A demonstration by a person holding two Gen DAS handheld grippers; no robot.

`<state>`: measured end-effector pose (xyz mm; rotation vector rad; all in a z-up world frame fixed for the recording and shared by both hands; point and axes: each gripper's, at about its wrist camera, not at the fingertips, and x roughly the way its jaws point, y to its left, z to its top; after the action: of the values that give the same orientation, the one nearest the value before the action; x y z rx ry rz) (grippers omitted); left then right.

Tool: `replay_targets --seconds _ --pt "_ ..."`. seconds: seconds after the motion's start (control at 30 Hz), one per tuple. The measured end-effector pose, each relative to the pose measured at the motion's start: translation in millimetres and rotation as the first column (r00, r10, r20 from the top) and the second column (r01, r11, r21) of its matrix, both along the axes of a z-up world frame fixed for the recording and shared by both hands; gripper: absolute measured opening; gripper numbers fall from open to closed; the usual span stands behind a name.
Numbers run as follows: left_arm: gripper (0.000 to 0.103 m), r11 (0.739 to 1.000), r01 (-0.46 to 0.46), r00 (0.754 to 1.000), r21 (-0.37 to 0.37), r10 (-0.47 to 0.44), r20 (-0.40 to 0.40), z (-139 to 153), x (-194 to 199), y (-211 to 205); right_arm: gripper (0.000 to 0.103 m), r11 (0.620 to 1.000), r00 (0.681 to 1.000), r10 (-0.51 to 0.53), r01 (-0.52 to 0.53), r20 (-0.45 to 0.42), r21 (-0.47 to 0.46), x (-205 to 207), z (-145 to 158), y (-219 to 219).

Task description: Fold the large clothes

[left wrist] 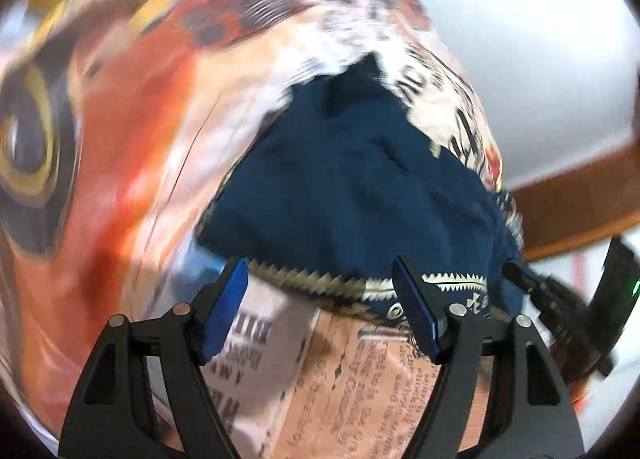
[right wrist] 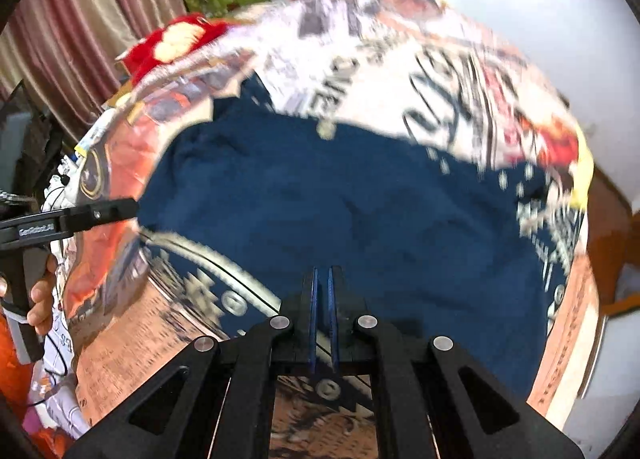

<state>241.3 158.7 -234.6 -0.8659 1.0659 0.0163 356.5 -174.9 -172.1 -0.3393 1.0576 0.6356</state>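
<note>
Left wrist view: the left gripper (left wrist: 320, 291) has its blue-padded fingers (left wrist: 224, 307) spread wide with nothing between them, poised just above the hem of a navy garment (left wrist: 352, 195). The garment is soft, matte, wrinkled cloth with a cream zigzag band (left wrist: 320, 279) along the near edge; it narrows toward the far end, though motion blur leaves its long axis unclear. It lies on a glossy printed cover (left wrist: 120, 163) in orange, white and black lettering that drapes the bench. To the right, past the cover, are a pale wall and a brown wooden strip (left wrist: 576, 199). In the right wrist view, a hand (right wrist: 40, 299) at the left edge grips the other tool's handle, a striped curtain (right wrist: 80, 19) hangs behind, and the right gripper (right wrist: 322, 291) has its fingers pressed together low over the garment; whether cloth is pinched I cannot tell.
</note>
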Motion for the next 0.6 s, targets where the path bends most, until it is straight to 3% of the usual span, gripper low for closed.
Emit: replay_targets --seconds 0.1,0.23,0.4,0.53,0.6 --pt "0.073 0.981 -0.049 0.998 -0.189 0.041 -0.046 -25.3 -9.0 9.0 0.001 0.999 0.999 0.035 -0.035 0.025 0.019 -6.9 3.9 17.1" --pt "0.073 0.939 -0.045 0.998 -0.342 0.027 -0.058 -45.9 -4.8 0.0 0.001 0.993 0.997 0.078 -0.079 -0.019 -0.086 -6.5 -27.6 43.6" --pt "0.080 0.925 -0.043 0.999 -0.377 0.045 -0.003 -47.3 18.0 -6.1 0.001 0.991 0.996 0.085 -0.086 -0.013 -0.102 -8.7 -39.7 40.3" --pt "0.081 0.903 -0.070 0.997 -0.423 0.080 0.005 -54.8 46.8 -0.8 0.001 0.995 0.995 0.073 -0.077 -0.069 -0.069 -3.4 -42.4 33.6" --pt "0.081 0.904 -0.078 0.996 -0.420 0.085 -0.001 -63.8 61.0 3.2 0.001 0.997 0.993 0.057 -0.062 -0.106 -0.036 2.0 -44.6 29.7"
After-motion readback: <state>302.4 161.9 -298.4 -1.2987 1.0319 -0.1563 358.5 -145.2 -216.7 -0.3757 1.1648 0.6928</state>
